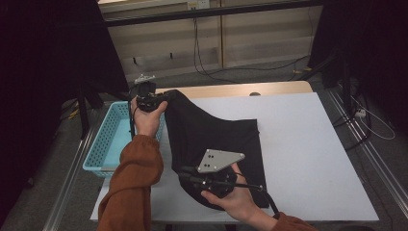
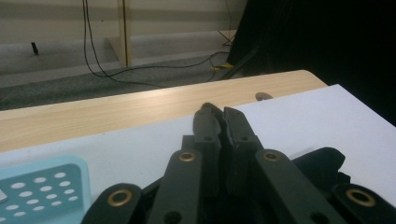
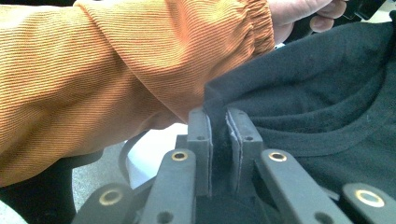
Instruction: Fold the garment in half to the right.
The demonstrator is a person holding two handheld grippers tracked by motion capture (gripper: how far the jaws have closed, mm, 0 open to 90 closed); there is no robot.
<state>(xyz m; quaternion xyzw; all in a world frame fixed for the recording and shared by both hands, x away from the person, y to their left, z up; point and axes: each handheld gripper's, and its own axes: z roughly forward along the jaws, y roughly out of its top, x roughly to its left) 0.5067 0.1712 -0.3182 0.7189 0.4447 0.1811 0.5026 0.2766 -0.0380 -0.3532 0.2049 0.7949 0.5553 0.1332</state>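
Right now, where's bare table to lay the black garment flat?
Widest free patch: the white table top, right of the black garment out to the right and near edges. A narrower strip lies behind it, up to the wooden edge. Crowded on the left: blue basket, orange sleeve, both tongs shut on the cloth.

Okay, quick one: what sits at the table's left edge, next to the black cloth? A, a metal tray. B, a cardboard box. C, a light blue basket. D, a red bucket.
C: the high view shows a light blue basket with perforated walls hanging off the left side of the table, beside the black cloth that both grippers hold.
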